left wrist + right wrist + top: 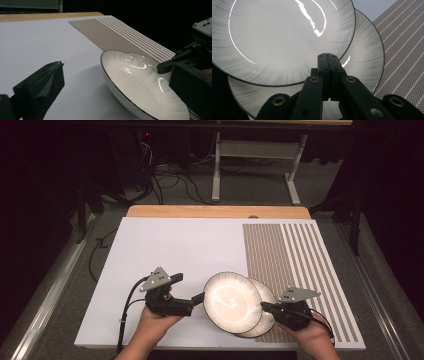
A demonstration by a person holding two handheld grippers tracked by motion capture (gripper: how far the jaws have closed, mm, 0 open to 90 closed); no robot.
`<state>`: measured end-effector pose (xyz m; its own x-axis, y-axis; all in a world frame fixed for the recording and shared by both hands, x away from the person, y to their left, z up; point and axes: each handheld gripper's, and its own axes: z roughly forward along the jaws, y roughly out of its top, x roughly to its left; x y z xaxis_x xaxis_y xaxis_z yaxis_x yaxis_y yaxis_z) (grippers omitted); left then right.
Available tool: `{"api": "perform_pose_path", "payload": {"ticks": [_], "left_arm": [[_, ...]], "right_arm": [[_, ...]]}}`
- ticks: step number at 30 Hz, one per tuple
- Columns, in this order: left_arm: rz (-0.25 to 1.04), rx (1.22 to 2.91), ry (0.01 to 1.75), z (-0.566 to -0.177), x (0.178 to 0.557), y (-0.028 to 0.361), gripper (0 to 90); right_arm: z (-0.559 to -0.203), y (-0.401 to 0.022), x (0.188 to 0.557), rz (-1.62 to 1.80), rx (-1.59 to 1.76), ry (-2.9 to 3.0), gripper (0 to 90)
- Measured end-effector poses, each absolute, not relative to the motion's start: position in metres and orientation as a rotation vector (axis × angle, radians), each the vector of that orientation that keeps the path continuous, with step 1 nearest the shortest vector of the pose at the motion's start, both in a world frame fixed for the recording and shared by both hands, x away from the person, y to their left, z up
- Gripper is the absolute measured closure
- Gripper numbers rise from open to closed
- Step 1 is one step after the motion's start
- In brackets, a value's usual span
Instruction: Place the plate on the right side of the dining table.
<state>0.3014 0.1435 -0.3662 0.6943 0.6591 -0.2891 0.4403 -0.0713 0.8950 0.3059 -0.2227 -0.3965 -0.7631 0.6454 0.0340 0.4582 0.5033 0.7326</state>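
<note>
two stacked plates: upper plate, lower plate, worktop; left tongs spread at upper rim, right tongs pressed together

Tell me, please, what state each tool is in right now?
Left tool: open, at the top plate's rim.
Right tool: shut, holding nothing.

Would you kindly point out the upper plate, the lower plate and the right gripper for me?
upper plate [231, 301], high view, its glossy centre.
lower plate [365, 53], right gripper view, its uncovered ribbed rim.
right gripper [328, 58], right gripper view, tips of its closed jaws.
</note>
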Motion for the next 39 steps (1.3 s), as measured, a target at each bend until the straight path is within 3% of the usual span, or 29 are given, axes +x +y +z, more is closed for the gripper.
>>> {"api": "perform_pose_path", "payload": {"ticks": [17,29,33,39], "left_arm": [[-0.045,1.82,0.967,-0.394,0.315,0.12,4.3],[-0.155,1.769,1.051,-0.398,0.32,0.112,24.0],[-0.153,1.802,1.1,-0.397,0.322,0.11,33.4],[-0.16,1.82,1.127,-0.398,0.322,0.108,40.0]], "right_arm": [[-0.4,-0.209,0.305,1.091,0.903,2.537,90.0],[-0.4,-0.205,0.305,1.085,0.891,2.545,90.0],[-0.4,-0.205,0.305,1.084,0.892,2.544,90.0],[-0.4,-0.205,0.306,1.081,0.883,2.543,90.0]]}}
